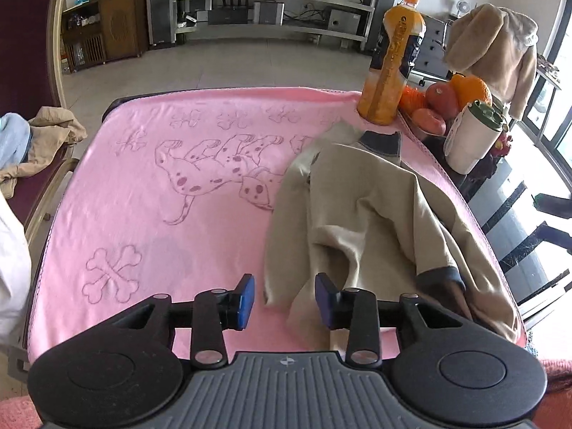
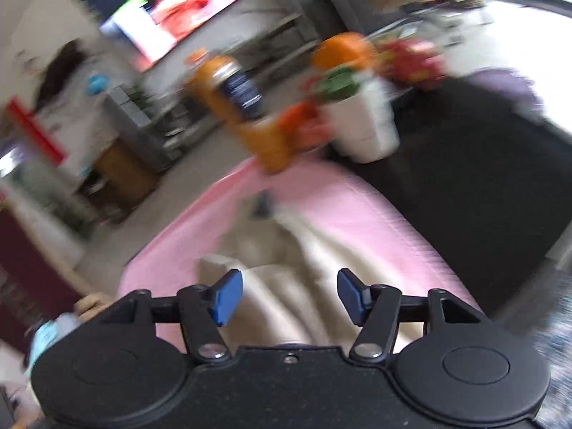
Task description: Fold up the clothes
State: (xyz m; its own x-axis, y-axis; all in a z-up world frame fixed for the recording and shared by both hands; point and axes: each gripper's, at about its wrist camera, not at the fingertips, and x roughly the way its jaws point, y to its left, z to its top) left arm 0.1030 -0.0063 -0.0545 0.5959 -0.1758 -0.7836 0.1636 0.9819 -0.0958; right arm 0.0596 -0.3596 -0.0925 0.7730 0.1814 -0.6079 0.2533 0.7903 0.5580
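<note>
Black tools [image 1: 285,300], blue pads [image 2: 226,298]

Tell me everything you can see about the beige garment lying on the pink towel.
The beige garment is a soft, fleecy-looking top with dark grey trim at its collar and at one sleeve cuff. It lies crumpled and unfolded on the right part of the pink towel, collar toward the juice bottle, one sleeve folded across the body, its near right edge hanging over the table's side. Nothing grips it: the left gripper hovers open over its near edge.
</note>
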